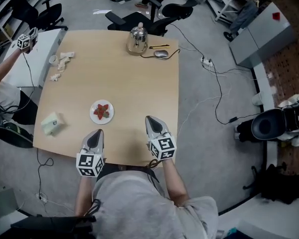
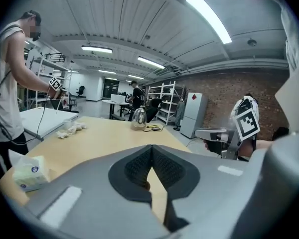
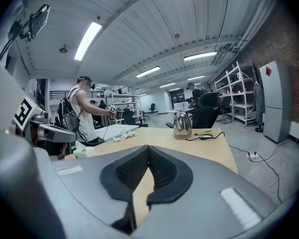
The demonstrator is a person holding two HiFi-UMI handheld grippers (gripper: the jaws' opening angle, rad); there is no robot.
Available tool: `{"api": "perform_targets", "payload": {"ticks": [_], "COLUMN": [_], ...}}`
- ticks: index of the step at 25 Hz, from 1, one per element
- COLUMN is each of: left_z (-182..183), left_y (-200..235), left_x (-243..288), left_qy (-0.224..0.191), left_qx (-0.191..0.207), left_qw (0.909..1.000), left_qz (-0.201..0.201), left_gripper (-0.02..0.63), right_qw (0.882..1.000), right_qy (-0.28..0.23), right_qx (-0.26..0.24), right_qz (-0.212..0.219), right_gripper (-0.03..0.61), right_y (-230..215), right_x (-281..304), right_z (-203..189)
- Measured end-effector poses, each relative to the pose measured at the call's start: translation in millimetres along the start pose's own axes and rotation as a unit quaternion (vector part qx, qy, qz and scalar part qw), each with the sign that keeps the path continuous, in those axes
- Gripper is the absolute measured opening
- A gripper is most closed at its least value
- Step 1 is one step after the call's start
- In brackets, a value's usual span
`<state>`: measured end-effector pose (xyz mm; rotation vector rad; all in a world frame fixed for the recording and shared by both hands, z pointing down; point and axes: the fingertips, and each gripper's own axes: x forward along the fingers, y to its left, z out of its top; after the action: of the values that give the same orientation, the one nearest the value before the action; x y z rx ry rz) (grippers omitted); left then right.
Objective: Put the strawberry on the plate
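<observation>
The strawberry (image 1: 102, 111) is lying on the plate (image 1: 92, 108), left of the middle of the table (image 1: 139, 93). The left gripper (image 1: 98, 132) is hovering over the table's near edge, just short of the plate, its jaws pressing together on nothing. The right gripper (image 1: 150, 119) is hanging to the right of the plate, apart from it, and it too is clenching empty. A kettle (image 1: 137, 39) and a mouse (image 1: 161, 54) are sitting at the far edge, and a tissue pack (image 1: 51, 123) is resting at the left.
</observation>
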<state>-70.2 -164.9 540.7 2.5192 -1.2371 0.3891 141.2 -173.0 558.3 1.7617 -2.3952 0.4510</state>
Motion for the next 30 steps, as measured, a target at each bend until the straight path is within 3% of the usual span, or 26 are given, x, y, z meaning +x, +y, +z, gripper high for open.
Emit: {"api": "perform_targets", "payload": {"ticks": [11,20,30], "left_z": [9,19,15], "left_y": [-72,-80,-82], "left_x": [35,45,43], "left_qy": [-0.011,-0.031,-0.03], "left_qx": [0.031,0.039,0.045], "left_qw": [0.9966,0.9962,0.9964], "left_qz": [-0.076,-0.072,-0.065], "left_gripper": [0.018,0.018,0.018], "right_qw": [0.995,0.992,0.992], "right_qy": [-0.035,-0.052,-0.045], "right_qx": [0.036,0.03,0.035], "right_qz": [-0.086,-0.109,-0.114], "right_gripper": [0.007,0.007,0.008], "right_y": [-49,-60,-70], "right_x": [-77,-117,-121], "right_z": [0,1,-8]}}
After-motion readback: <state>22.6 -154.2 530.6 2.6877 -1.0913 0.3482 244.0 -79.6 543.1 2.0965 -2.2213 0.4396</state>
